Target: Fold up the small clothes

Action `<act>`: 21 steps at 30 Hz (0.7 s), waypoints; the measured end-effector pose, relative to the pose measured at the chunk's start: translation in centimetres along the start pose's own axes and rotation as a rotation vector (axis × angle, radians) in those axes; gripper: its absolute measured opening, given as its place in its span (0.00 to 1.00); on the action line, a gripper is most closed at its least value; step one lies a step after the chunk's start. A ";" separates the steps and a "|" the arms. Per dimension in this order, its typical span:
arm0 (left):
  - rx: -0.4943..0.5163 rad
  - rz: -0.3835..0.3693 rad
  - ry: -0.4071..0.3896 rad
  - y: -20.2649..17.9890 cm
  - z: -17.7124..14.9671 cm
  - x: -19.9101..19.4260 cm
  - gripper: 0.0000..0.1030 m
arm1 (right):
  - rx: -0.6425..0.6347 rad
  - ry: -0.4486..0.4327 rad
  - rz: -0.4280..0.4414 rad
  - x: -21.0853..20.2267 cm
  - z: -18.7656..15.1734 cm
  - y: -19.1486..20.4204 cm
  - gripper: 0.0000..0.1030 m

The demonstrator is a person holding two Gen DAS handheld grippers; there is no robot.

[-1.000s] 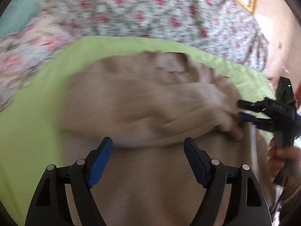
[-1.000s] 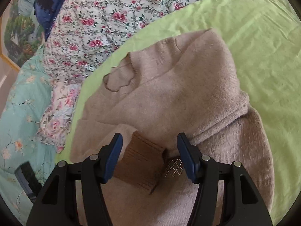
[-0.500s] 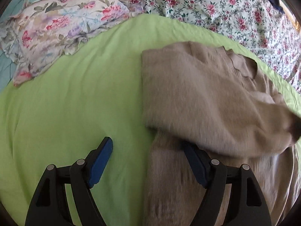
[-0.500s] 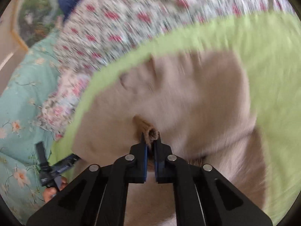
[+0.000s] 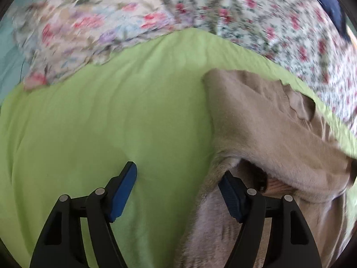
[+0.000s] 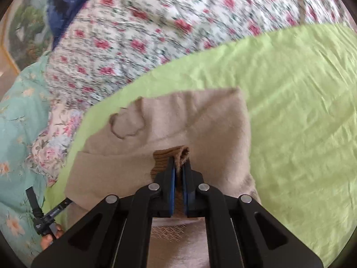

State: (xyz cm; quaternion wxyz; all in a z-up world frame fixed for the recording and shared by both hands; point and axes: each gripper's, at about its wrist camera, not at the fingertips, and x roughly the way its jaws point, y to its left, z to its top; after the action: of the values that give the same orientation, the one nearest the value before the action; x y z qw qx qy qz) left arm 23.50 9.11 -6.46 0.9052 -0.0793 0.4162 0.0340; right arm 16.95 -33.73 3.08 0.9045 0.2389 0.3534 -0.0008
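Observation:
A beige knitted sweater (image 6: 200,120) lies on a lime green sheet (image 6: 301,102), its neckline at the far end. My right gripper (image 6: 178,163) is shut on the brown ribbed cuff (image 6: 165,156) of one sleeve and holds it over the sweater's body. In the left wrist view the sweater (image 5: 256,116) fills the right side, with that sleeve stretched to the right across it. My left gripper (image 5: 178,178) is open and empty, its right finger at the sweater's left edge, its left finger over the bare sheet (image 5: 100,122).
Floral bedding (image 6: 156,26) and a floral pillow (image 5: 89,29) lie beyond the sheet. A teal floral cover (image 6: 15,120) is at the left. The left gripper's body and the hand holding it (image 6: 48,221) show at the lower left of the right wrist view.
My right gripper closed on the sleeve cuff and lifted it over the sweater. My left gripper moved left, off the sweater's body to its left edge, and stayed open.

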 end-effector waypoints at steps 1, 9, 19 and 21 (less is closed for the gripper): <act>0.039 -0.006 0.010 -0.7 0.0 0.2 0.71 | -0.004 0.001 0.009 -0.1 0.1 0.4 0.06; 0.018 -0.032 -0.003 -0.8 2.0 0.8 0.25 | -0.077 -0.057 0.088 -1.9 0.8 3.6 0.06; -0.042 -0.020 0.002 0.5 0.6 0.9 0.28 | -0.039 0.120 -0.110 4.5 -2.4 -0.6 0.07; -0.040 -0.017 0.003 0.4 0.4 0.9 0.31 | 0.016 0.108 -0.138 3.8 -2.4 -1.3 0.07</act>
State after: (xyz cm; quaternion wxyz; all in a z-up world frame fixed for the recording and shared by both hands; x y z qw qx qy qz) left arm 24.32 9.56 -6.89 0.9031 -0.1007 0.4159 0.0346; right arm 18.01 -33.19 -1.42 0.8800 0.2209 0.4171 -0.0529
